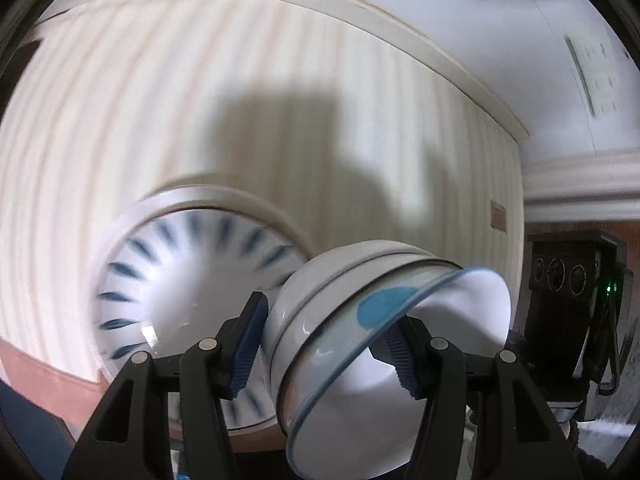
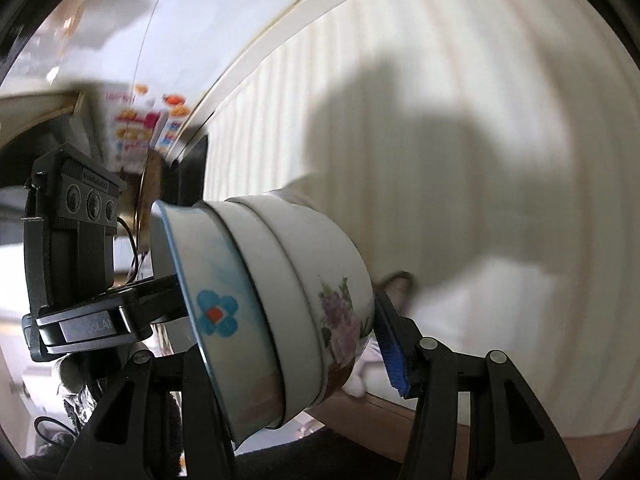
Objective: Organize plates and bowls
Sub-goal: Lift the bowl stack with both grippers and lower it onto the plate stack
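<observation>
Both grippers, left and right, clamp 1 tilted bowl stack (3 nested). Level it, match hands, lower beside plate.

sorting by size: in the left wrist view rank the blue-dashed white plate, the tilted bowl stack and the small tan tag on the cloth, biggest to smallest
1. blue-dashed white plate
2. tilted bowl stack, nearer the camera, so unsure against the plate
3. small tan tag
</observation>
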{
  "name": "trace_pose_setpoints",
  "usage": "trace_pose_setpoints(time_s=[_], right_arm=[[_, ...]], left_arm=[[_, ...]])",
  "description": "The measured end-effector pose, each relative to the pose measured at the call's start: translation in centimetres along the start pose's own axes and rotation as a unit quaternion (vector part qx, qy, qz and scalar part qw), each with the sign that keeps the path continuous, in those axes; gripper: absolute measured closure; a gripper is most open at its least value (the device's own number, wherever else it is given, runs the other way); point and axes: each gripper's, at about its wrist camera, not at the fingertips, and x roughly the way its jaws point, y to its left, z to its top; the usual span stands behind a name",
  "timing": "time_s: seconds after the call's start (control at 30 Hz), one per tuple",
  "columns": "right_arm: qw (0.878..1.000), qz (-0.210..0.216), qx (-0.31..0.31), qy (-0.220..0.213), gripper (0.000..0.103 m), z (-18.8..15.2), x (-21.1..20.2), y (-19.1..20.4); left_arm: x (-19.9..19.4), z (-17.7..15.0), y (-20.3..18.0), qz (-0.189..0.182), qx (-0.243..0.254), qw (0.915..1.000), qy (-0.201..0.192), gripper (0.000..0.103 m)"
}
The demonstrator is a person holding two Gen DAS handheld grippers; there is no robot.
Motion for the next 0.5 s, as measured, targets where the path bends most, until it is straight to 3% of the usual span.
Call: trace_pose_setpoints(time_s=[0.27,0.5], right_arm=[[0.998,0.005,-0.044,0.053,0.048,1.5,6.9,4.9],[0.995,-0.002,-0.057,0.087,0.048,1.8,11.4,6.6]], left_arm=[[-1.4,-1.2,6.0,0.011,-0.065,0.9976,-0.018,0.048],[-1.1,-1.8,9.3,0.010,-0.098,0.9950,-0.016,0.048]])
